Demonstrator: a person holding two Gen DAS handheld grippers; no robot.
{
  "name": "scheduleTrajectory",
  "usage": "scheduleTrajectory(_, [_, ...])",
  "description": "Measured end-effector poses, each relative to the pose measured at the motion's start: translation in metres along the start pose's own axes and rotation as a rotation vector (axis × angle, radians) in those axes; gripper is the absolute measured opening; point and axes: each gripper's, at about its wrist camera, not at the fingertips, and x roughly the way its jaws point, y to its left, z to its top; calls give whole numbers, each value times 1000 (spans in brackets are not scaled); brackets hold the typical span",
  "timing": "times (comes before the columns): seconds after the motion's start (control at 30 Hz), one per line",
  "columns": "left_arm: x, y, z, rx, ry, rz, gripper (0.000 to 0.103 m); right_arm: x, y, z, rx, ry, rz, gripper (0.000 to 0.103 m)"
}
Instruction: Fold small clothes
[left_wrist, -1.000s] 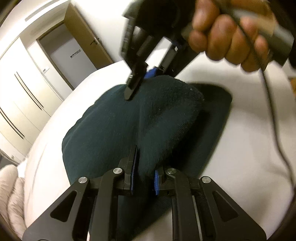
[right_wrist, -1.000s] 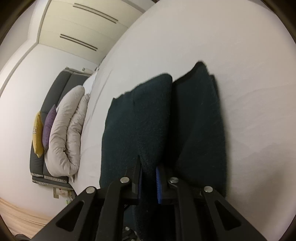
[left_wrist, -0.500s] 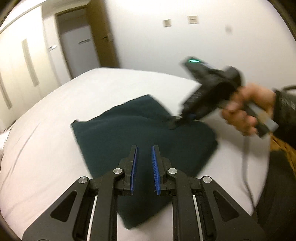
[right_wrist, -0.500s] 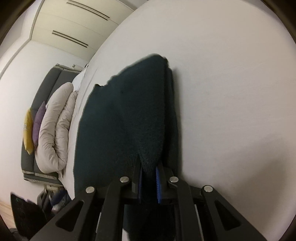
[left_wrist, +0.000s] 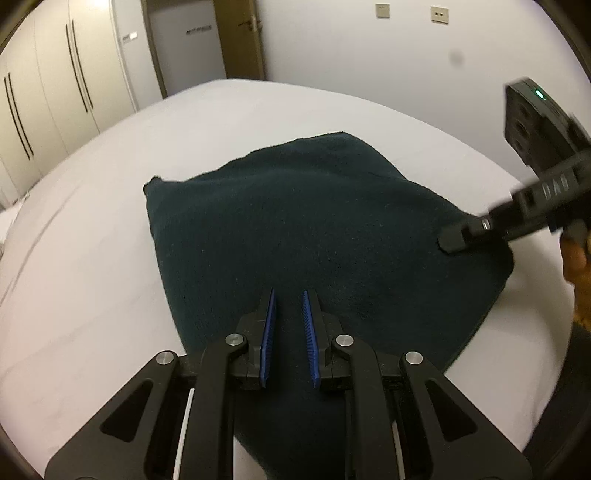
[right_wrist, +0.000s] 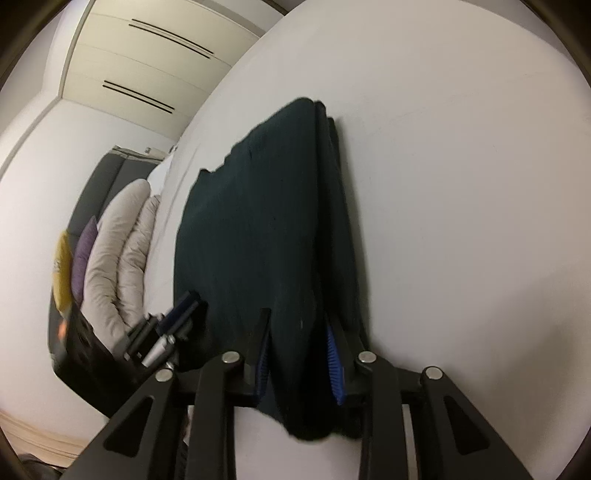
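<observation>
Lying folded on the white bed (left_wrist: 92, 258), the dark green cloth (left_wrist: 295, 229) already shows a doubled shape: in the right wrist view its layers stack along the right edge, one over another, so at least one fold looks done. The left gripper (left_wrist: 288, 332) hovers over the near edge of the cloth with its jaws a narrow gap apart and nothing between them; it holds nothing. The right gripper (right_wrist: 299, 350) sits at the cloth's near corner with the stacked layers between its jaws, which are opening, so the pads no longer seem to press the fabric. From the left wrist view, that gripper's tip rests on the cloth's right side. My reading is that this fold is being released, and what remains is perhaps another fold or smoothing. Pillows (right_wrist: 122, 236) lie at the far left.
</observation>
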Motion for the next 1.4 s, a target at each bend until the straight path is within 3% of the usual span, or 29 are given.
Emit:
scheduleTrajectory(0.03, [4,0,0,-4,16,1,15,-1,1,-2,-11,-1,-17,14])
scheduleTrajectory(0.17, [9,-15,-5,3,67,24,15,-4,-11,-7,16,-5,-28,11])
scheduleTrajectory(0.3, [19,-19,-7,-7,81,32,14,5,-34,-11,38,-20,21,7])
scheduleTrajectory(0.37, [21,-17,-7,-12,82,27,14,0,-45,-15,67,-33,74,7])
scheduleTrajectory(0.47, [16,-16,-9,-24,86,20,14,-8,-39,-20,46,-33,55,10])
scheduleTrajectory(0.6, [10,-13,-9,-37,81,10,15,-39,-27,-21,40,-102,18,23])
scheduleTrajectory(0.67, [2,-9,-6,-54,75,1,15,-52,-21,-16,23,-147,11,37])
scheduleTrajectory(0.73, [-12,4,0,-110,55,-6,15,-58,-20,-8,19,-168,-9,72])
scheduleTrajectory(0.8, [-26,21,5,-159,10,25,17,-58,-25,2,30,-184,-32,76])
scheduleTrajectory(0.83, [-29,33,7,-191,-5,38,30,-54,-29,7,36,-176,-20,76])
scheduleTrajectory(0.87, [-28,45,9,-226,-7,33,71,-51,-31,11,40,-164,-5,76])
scheduleTrajectory(0.9, [-24,58,9,-270,1,23,91,-43,-34,17,45,-138,14,78])
scheduleTrajectory(0.93, [-19,72,8,-318,-8,16,100,-36,-38,21,52,-110,26,78])
scheduleTrajectory(1.0, [-5,90,6,-376,21,-9,100,-16,-34,28,69,-63,20,78])
scheduleTrajectory(1.1, [26,112,-1,-497,115,-145,99,-5,-26,38,40,-51,30,77])
scheduleTrajectory(1.2, [49,110,0,-532,179,-211,97,9,-16,46,10,-13,6,70])
scheduleTrajectory(1.33, [66,94,9,-506,230,-290,72,29,-3,50,-34,38,-39,51])
scheduleTrajectory(1.4, [71,92,10,-518,244,-295,69,35,0,50,-43,42,-71,44])
